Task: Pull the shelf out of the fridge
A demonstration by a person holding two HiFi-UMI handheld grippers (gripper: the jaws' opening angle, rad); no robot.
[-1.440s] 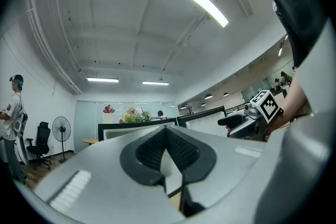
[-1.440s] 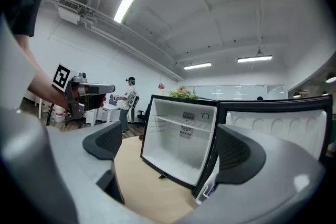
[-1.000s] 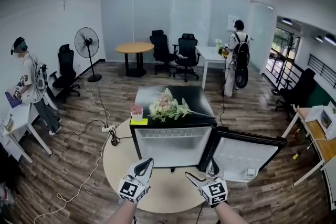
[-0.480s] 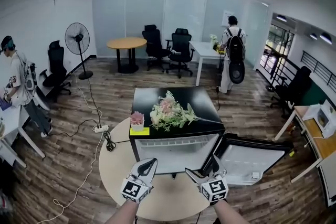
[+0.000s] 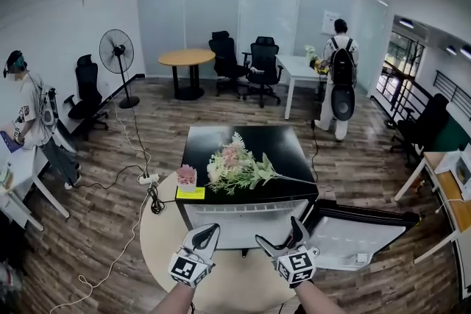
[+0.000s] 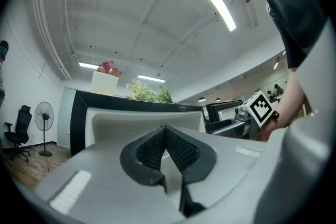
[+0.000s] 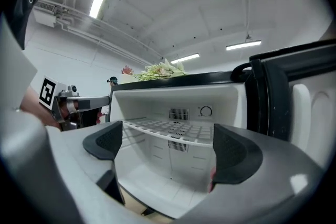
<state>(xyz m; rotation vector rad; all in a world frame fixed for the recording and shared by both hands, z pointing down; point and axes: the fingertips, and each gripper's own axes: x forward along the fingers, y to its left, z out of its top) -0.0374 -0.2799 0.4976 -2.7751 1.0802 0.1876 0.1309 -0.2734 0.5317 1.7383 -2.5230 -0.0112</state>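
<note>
A small black fridge [image 5: 243, 147] stands with its door [image 5: 360, 228] swung open to the right. In the right gripper view a white wire shelf [image 7: 170, 128] lies across the white inside, below the back vent and dial. My right gripper [image 5: 282, 246] is open in front of the opening, a short way off; its jaws frame the shelf [image 7: 168, 152]. My left gripper [image 5: 204, 237] hangs shut and empty to the left of it, its pads [image 6: 178, 149] meeting in the left gripper view.
Flowers [image 5: 239, 167] and a small pink potted plant [image 5: 186, 176] sit on the fridge top. The fridge stands on a round beige mat [image 5: 158, 228]. Cables [image 5: 140, 180] trail on the wood floor at left. Two people stand far off, by desks and chairs.
The head view has drawn closer to the fridge and tipped down a little. Both grippers stay low in front of the opening, right open, left shut.
</note>
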